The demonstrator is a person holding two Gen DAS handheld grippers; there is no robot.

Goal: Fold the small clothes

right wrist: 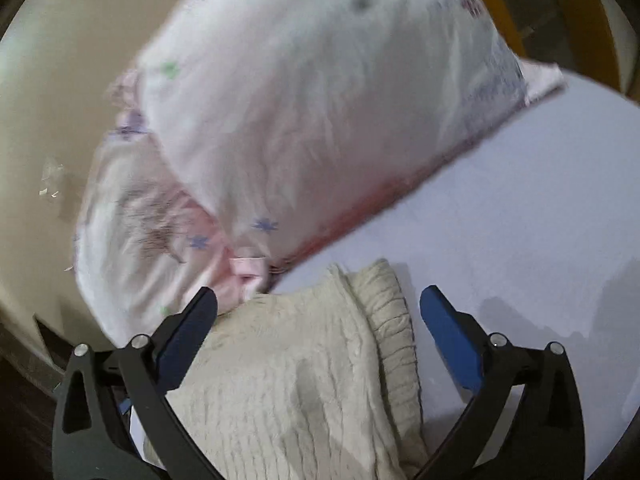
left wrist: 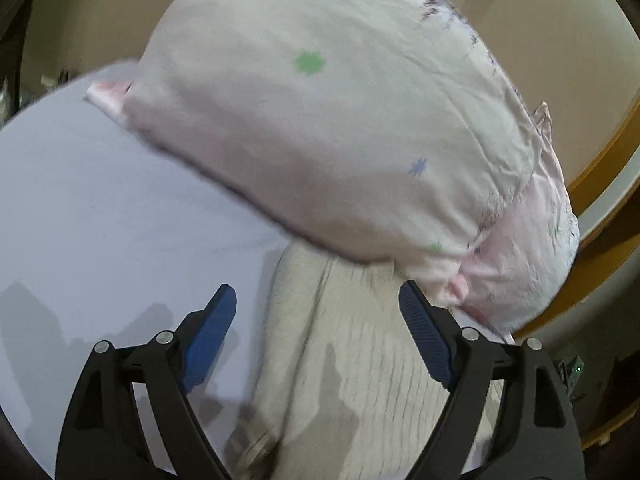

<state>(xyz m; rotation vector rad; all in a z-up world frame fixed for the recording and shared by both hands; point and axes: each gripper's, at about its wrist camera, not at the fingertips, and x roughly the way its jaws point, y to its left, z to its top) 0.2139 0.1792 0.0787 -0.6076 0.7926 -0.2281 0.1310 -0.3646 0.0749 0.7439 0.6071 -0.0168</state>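
Left tongs (left wrist: 316, 300) and right tongs (right wrist: 318, 300) gape wide, empty, over cream knit garment (right wrist: 288, 392).

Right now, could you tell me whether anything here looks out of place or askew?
Yes: the pink printed garment lies crumpled and skewed, one end spilling past the white table edge. It overlaps the cream knit garment. Both grippers, left and right, are open.

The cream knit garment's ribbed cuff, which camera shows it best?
The right wrist view: the ribbed cuff lies plainly between the open fingers. The left wrist view shows only the cream knit garment body, partly shadowed, no cuff.
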